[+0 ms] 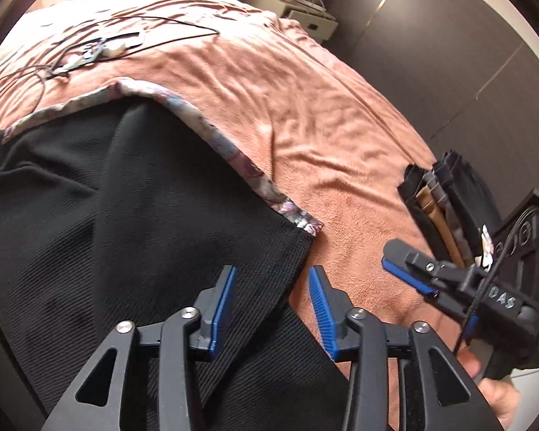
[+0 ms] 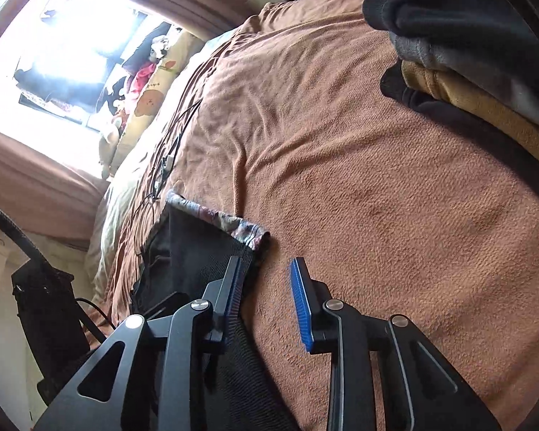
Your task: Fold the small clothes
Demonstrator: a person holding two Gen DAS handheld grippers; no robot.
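Grippers, left gripper point(image 1: 273, 305) and right gripper point(image 2: 266, 301), gape unladen beside the black garment's point(image 1: 143, 215) edge, seemingly poised for pinching a fold.

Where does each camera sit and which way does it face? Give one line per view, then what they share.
Left wrist: sits on the left gripper, looks across the black garment and bed cover; shows its open jaws, the right gripper and a hand.
Right wrist: sits on the right gripper, looks up the bed toward the window; only its open jaws show.
Shared: the garment, its patterned hem, the folded pile.
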